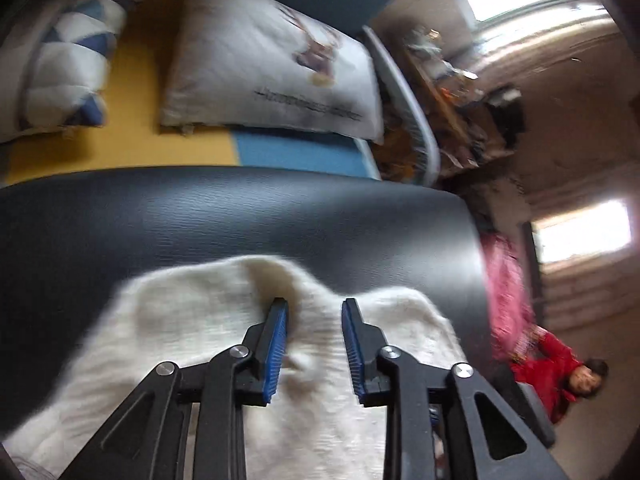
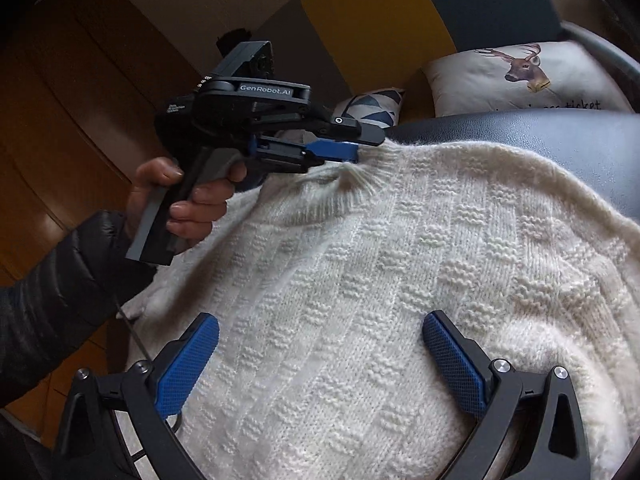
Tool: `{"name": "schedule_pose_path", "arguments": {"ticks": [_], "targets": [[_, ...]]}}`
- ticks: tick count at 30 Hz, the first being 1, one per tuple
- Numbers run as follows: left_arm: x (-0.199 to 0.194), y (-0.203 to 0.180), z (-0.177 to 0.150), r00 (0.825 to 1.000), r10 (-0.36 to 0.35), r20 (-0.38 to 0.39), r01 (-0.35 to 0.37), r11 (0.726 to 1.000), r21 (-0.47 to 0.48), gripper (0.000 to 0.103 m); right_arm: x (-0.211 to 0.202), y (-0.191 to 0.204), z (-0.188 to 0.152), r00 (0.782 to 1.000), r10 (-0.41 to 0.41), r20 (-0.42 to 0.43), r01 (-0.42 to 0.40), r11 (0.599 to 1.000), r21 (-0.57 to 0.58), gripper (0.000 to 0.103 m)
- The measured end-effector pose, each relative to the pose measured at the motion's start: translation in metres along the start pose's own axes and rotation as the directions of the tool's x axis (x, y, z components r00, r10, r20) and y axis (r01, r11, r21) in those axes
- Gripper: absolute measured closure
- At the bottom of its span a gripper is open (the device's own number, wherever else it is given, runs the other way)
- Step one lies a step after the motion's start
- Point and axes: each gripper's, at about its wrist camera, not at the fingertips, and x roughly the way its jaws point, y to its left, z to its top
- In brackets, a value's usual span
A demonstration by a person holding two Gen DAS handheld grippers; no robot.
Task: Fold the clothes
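Dark padded worktop carries a white knitted sweater, with a yellow and blue mat and two pillows beyond it, one pillow printed with a deer. Starting at the left, the left tool lies low over the sweater's ribbed edge, its blue pads set a little apart with a ridge of knit rising between them; in the right wrist view the same tool, held in a hand, meets the neck rib where the wool puckers, so it looks placed to take that edge, though I cannot tell whether the cloth is truly caught. Further right, the right tool hovers above the sweater's body with its pads spread wide and nothing between them, likely ready to pin or lift the knit. Ahead of both tools the sweater lies bunched and partly draped off the near edge, which would fit either a garment being spread or one mid-fold.
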Motion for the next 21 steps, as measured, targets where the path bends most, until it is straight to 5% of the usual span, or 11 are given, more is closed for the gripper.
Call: {"name": "schedule_pose_path", "arguments": {"ticks": [1,4,6,8,10,11,18,21], "targets": [[0.001,-0.012,-0.002,0.999,-0.035,-0.003,0.035,0.998,0.044,0.096,-0.001,-0.001,-0.001,1.0,0.007,0.004,-0.007,1.0,0.004,0.0],[-0.01,-0.044,-0.008,0.993,-0.095,0.065,0.083,0.982,0.167,0.099,-0.004,-0.002,-0.002,1.0,0.02,0.015,-0.02,1.0,0.01,0.0],[-0.018,-0.042,-0.001,0.985,-0.107,0.135,0.087,0.986,0.144,0.1,-0.006,-0.003,-0.004,0.999,0.025,0.024,-0.026,1.0,0.014,0.0],[-0.012,-0.031,0.009,0.985,-0.031,0.17,0.014,0.995,0.102,0.1,-0.007,-0.002,-0.005,0.999,0.021,0.026,-0.021,1.0,0.012,0.0],[0.016,-0.019,0.012,0.982,0.152,0.108,-0.162,0.982,0.097,0.101,-0.008,-0.002,-0.006,1.0,0.017,0.026,-0.018,1.0,0.01,0.0],[0.026,-0.014,0.011,0.978,0.184,0.099,-0.195,0.974,0.111,0.1,-0.008,-0.002,-0.007,1.0,0.016,0.026,-0.016,1.0,0.009,0.0],[0.001,-0.023,0.001,0.981,0.118,0.155,-0.125,0.991,0.037,0.088,-0.014,-0.001,-0.008,1.0,0.017,0.021,-0.017,1.0,0.014,0.0],[-0.037,-0.022,-0.027,0.955,0.113,0.276,-0.115,0.993,-0.009,0.087,-0.016,-0.002,-0.008,1.0,0.019,0.016,-0.019,1.0,0.022,0.0]]}}
